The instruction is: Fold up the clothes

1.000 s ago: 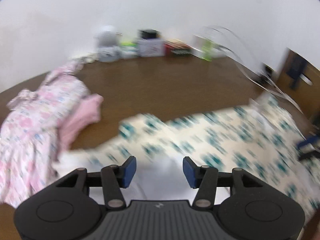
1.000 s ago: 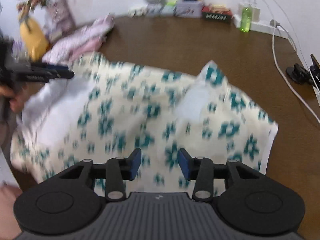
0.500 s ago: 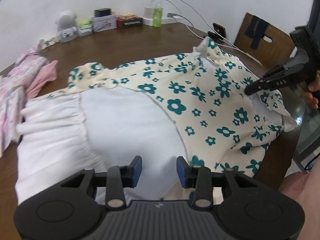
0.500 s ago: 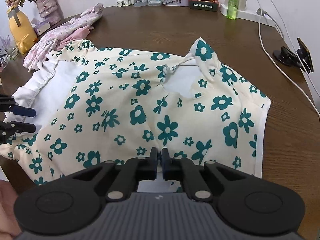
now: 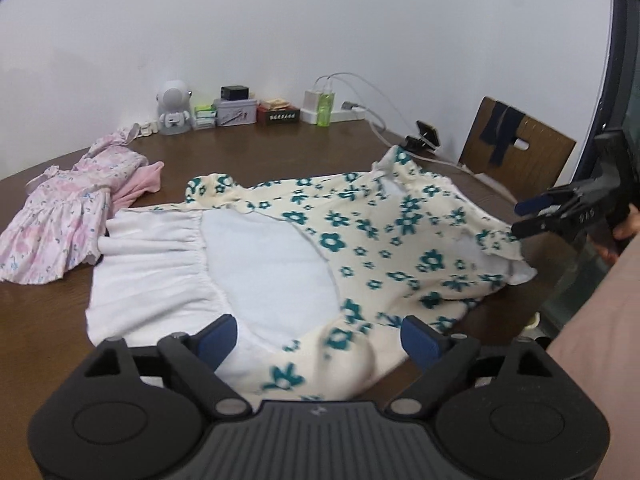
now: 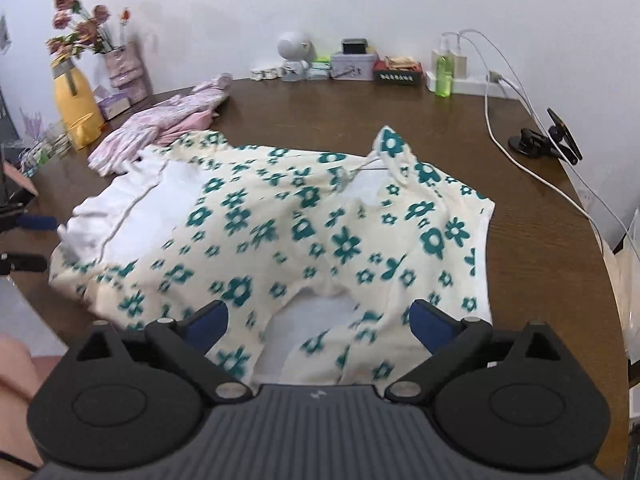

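Cream cloth printed with teal flowers, the dress [image 6: 304, 232] lies spread on the brown table [image 6: 532, 248], its hem at six o'clock draped over the near edge. Both the left gripper [image 5: 320, 330] and right gripper [image 6: 320, 316] have just sprung their jaws wide apart, gripping nothing. Bare wood lies open at twelve o'clock. No label reads clearly.
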Available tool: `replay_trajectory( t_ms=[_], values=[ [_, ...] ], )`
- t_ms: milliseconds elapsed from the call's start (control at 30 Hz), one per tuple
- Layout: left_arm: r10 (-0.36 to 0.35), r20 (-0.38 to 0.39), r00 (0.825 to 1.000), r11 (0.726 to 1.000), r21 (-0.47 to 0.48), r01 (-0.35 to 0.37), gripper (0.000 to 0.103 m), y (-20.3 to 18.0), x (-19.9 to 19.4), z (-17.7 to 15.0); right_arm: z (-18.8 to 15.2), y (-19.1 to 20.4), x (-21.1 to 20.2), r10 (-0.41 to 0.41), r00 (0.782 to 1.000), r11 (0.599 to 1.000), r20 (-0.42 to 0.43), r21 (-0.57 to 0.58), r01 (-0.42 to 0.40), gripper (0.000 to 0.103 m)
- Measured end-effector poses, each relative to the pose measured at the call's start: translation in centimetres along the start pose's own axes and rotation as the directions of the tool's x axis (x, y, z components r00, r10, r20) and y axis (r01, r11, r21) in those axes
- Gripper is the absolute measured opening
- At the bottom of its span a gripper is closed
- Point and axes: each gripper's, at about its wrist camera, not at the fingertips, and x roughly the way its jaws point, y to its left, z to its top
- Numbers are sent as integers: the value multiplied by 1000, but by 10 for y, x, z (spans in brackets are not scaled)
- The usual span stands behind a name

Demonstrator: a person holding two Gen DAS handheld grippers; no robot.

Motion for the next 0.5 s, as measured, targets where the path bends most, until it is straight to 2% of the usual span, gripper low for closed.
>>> replay_trajectory(
  t_ms=[33,67,100,133,167,200,267,333,367,433,500],
  values=[
    [-6,-2,1000,1000,-2,6,88,-3,0,-3,-4,5,-3,3,1000,1000,10,-14,-3,97],
    [-12,-6,1000,1000,-2,12,88,-6,1,-7,-8,10,-6,7,1000,1000,20,-28,-6,91],
    [-16,-12,1000,1000,-2,16,85,-8,3,-10,-11,14,-5,35,999,998,11,-47,-34,78],
    [-17,-19,1000,1000,-3,17,83,-9,5,-13,-12,17,-2,63,998,996,-12,-55,-64,70],
    [-19,-28,999,1000,-1,19,74,-10,9,-15,-10,20,5,83,996,995,-41,-59,-86,57],
    [-20,-38,999,1000,2,21,64,-12,12,-16,-9,22,13,103,992,992,-70,-62,-107,49],
    [-12,-61,998,1000,9,12,58,-14,21,-20,-6,26,29,112,985,991,-132,-58,-120,43],
    [2,-82,997,1000,23,-1,54,-15,30,-24,-1,25,47,112,975,991,-192,-44,-123,42],
    [9,-90,996,1000,30,-7,53,-15,33,-26,2,24,54,109,972,993,-210,-30,-118,41],
    [23,-102,995,999,42,-19,49,-15,39,-30,5,23,61,114,969,992,-219,-26,-122,32],
    [35,-108,994,998,46,-30,47,-14,42,-32,9,21,65,138,963,990,-231,-8,-143,3]
  ],
)
